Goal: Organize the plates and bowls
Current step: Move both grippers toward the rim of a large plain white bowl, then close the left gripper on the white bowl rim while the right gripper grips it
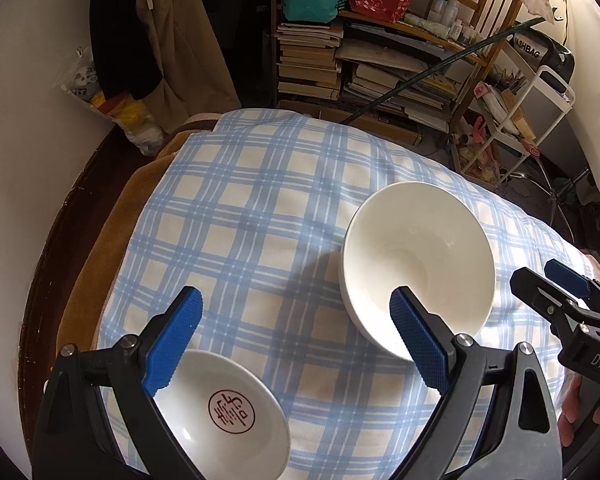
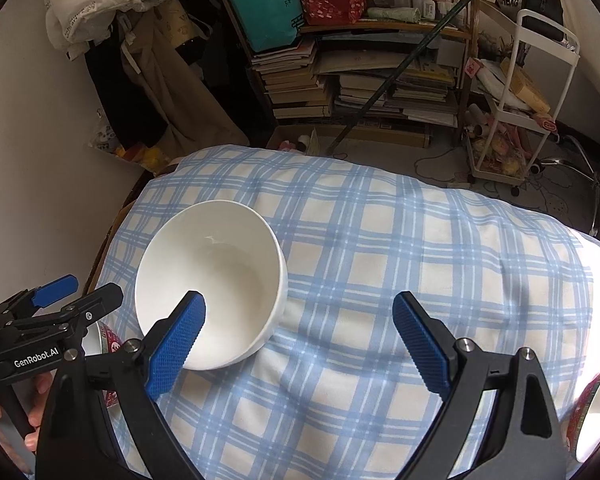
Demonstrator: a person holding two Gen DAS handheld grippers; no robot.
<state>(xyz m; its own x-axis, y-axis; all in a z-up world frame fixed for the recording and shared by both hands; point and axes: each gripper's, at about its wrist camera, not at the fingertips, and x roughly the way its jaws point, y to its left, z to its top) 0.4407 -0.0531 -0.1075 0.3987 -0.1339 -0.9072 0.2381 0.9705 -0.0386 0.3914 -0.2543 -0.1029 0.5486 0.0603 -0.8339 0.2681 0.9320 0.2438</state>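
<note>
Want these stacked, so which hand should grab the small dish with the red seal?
Left, probably. The small dish lies just beneath the left tool, whose jaws stand open and empty. The right tool is over bare checked cloth beside the white bowl.

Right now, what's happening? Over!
Both hand-held grippers, left and right, open, empty. White bowl and small dish apart on checked cloth. Nothing blocking.

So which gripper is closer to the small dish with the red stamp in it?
Left. The left gripper hangs open right above the stamped dish, one finger overlapping its rim. The right gripper, also open, is over by the plain white bowl.
</note>
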